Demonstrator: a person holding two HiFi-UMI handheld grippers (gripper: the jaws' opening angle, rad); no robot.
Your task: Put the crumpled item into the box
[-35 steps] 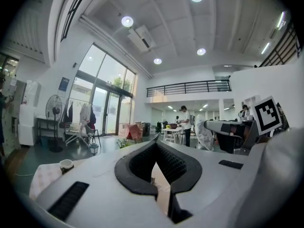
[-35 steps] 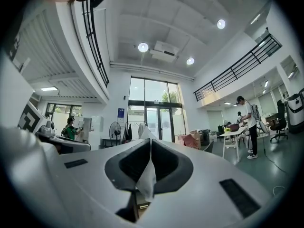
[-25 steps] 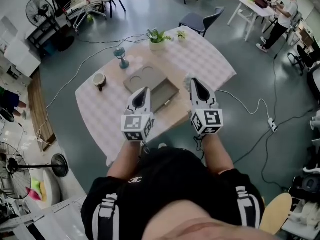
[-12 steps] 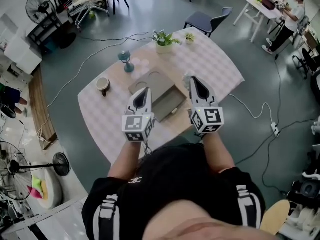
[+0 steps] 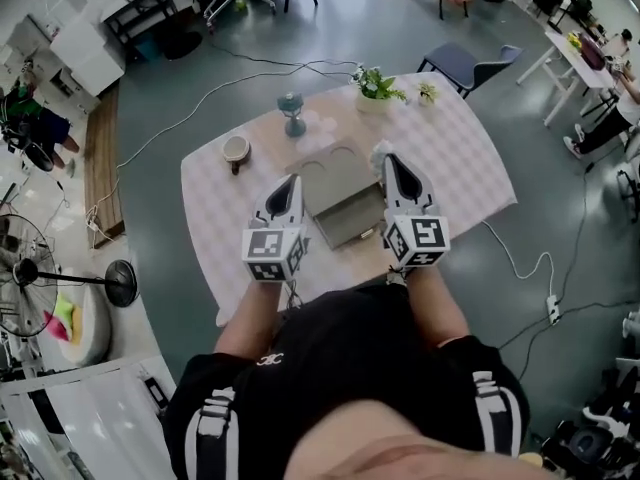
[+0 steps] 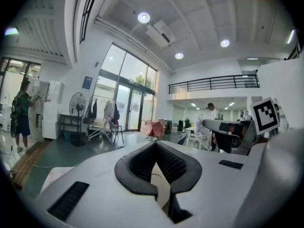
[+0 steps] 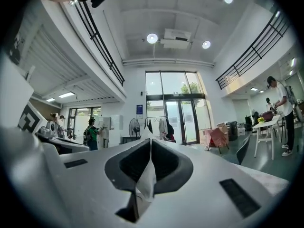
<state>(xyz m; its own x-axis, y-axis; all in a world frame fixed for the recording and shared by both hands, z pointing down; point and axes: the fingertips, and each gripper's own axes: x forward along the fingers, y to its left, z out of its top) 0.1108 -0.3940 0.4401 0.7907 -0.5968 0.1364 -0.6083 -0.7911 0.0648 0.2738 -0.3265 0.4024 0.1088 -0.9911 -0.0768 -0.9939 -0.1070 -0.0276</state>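
right gripper (image 7: 150, 144) is pinched shut on the white crumpled item (image 7: 145, 182), carried just right of the box (image 5: 345, 230), likely ready to swing over its open top; left gripper (image 6: 155, 145), closed on nothing, hangs left of the box, out of the way

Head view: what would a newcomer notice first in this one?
Two grippers are held over the near side of the checked table, the left gripper and right gripper flanking an open grey box. The right gripper's fingers pinch a crumpled white item, not yet in the box.
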